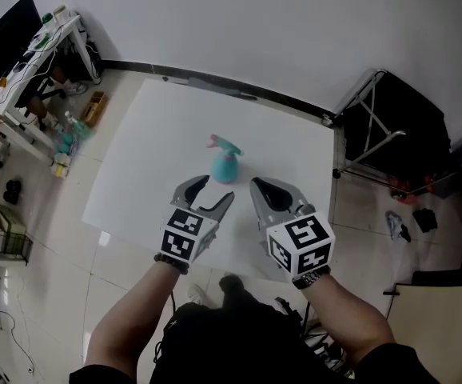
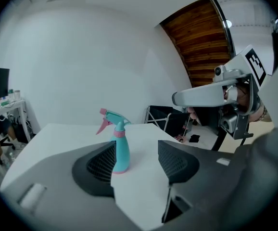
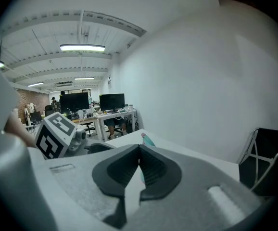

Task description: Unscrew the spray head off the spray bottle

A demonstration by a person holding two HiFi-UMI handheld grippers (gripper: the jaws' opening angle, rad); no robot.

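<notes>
A teal spray bottle (image 1: 225, 167) with a teal head and pink trigger (image 1: 217, 142) stands upright on the white table (image 1: 151, 142). My left gripper (image 1: 215, 190) is just short of it, open, with nothing between its fingers. In the left gripper view the bottle (image 2: 120, 150) stands beyond the left pad (image 2: 100, 162), its spray head (image 2: 111, 118) pointing left. My right gripper (image 1: 257, 185) is to the bottle's right, shut and empty. In the right gripper view only the bottle's top (image 3: 147, 139) shows above the closed jaws (image 3: 139, 153).
A black folding stand (image 1: 391, 118) stands off the table's right edge, with small items on the floor (image 1: 411, 218) near it. Desks with monitors and clutter (image 1: 31, 54) line the left side. The table's near edge runs just under both grippers.
</notes>
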